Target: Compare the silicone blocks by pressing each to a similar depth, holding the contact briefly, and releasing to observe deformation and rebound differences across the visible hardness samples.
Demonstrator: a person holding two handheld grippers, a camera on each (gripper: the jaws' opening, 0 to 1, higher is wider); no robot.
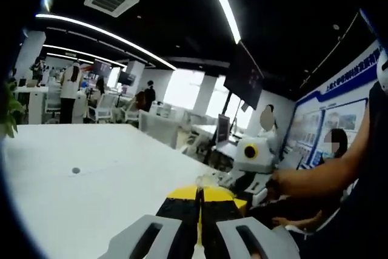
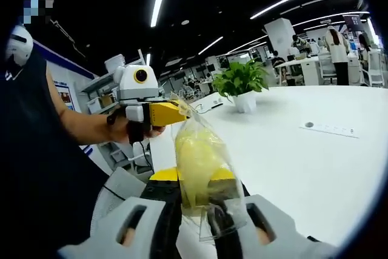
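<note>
A clear plastic bag (image 2: pixel 203 168) with a pale yellow block inside hangs over the white table (image 2: pixel 315 168). In the right gripper view my right gripper (image 2: pixel 194 180) is shut on the bag's lower part, its yellow-and-black jaws pressed against both sides. My left gripper (image 2: pixel 176 113) comes in from the left, held by a hand, and pinches the bag's top corner. In the left gripper view the left gripper (image 1: pixel 200 193) has its jaws closed together, a sliver of clear plastic sticking out at the tips. The right gripper (image 1: pixel 242 174) sits just beyond, to the right.
A potted green plant (image 2: pixel 242 83) stands on the table behind the bag. A white label strip (image 2: pixel 330 128) lies further right. A small dark dot (image 1: pixel 76 170) marks the tabletop. The person's arm (image 1: pixel 315 177) and dark clothing are close by; office desks and people are far behind.
</note>
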